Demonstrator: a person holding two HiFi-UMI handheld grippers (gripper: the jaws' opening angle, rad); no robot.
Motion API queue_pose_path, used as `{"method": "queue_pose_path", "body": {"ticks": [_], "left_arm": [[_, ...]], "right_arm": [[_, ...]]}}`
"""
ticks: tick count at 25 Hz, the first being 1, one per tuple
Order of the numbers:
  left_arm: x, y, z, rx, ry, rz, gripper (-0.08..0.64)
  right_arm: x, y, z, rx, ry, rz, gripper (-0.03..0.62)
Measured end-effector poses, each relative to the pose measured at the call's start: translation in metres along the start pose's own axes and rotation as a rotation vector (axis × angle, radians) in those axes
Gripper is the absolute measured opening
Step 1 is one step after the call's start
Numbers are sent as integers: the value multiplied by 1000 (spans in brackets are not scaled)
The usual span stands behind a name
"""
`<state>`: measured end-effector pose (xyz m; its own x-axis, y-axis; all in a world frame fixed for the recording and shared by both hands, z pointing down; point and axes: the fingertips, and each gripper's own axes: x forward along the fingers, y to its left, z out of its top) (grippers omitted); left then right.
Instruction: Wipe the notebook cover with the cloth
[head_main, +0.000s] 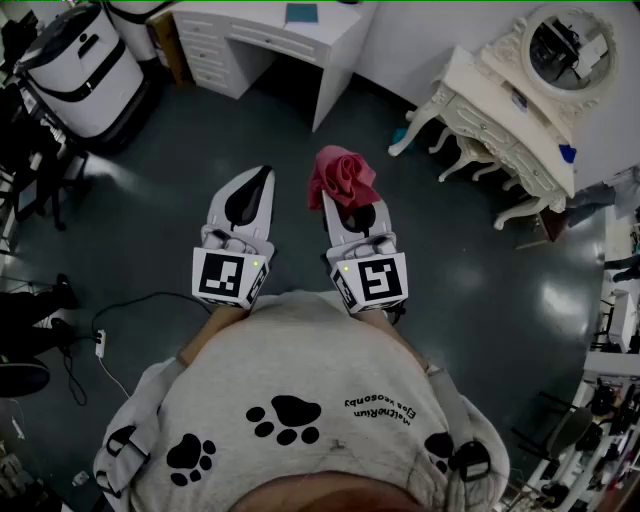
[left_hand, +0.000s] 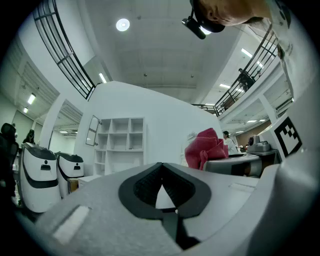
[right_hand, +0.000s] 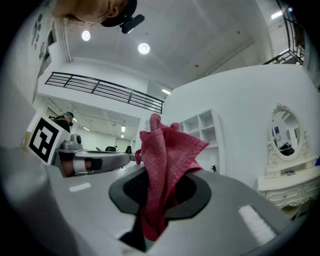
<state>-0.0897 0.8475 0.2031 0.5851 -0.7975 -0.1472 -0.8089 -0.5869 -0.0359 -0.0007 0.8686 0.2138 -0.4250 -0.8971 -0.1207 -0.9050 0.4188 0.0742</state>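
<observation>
In the head view both grippers are held side by side in front of the person's chest, over the dark floor. My right gripper (head_main: 346, 196) is shut on a crumpled red cloth (head_main: 342, 175) that bunches out past its tips. The right gripper view shows the cloth (right_hand: 162, 165) pinched between the jaws of the right gripper (right_hand: 159, 182) and standing up from them. My left gripper (head_main: 264, 176) is shut with nothing in it; in its own view the left gripper (left_hand: 161, 168) has its tips meeting. A flat blue item (head_main: 300, 13) lies on the far white desk; I cannot tell if it is the notebook.
A white desk with drawers (head_main: 262, 42) stands far ahead. An ornate white vanity (head_main: 492, 122) with a round mirror (head_main: 565, 45) is at the right. A white machine (head_main: 78, 72) stands at the left, and cables (head_main: 98, 342) trail on the floor.
</observation>
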Motion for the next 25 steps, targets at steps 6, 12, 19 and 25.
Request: {"method": "queue_pose_path", "body": {"ticks": [6, 12, 19, 25], "left_arm": [[18, 5, -2, 11, -7, 15, -9], [39, 8, -9, 11, -14, 22, -9], [52, 19, -14, 8, -4, 33, -9], [63, 37, -22, 7, 13, 38, -9]], "right_arm": [[13, -14, 0, -1, 4, 16, 63], [28, -30, -5, 4, -8, 32, 63], [49, -33, -7, -5, -20, 56, 64], [71, -29, -14, 13, -17, 74, 64]]}}
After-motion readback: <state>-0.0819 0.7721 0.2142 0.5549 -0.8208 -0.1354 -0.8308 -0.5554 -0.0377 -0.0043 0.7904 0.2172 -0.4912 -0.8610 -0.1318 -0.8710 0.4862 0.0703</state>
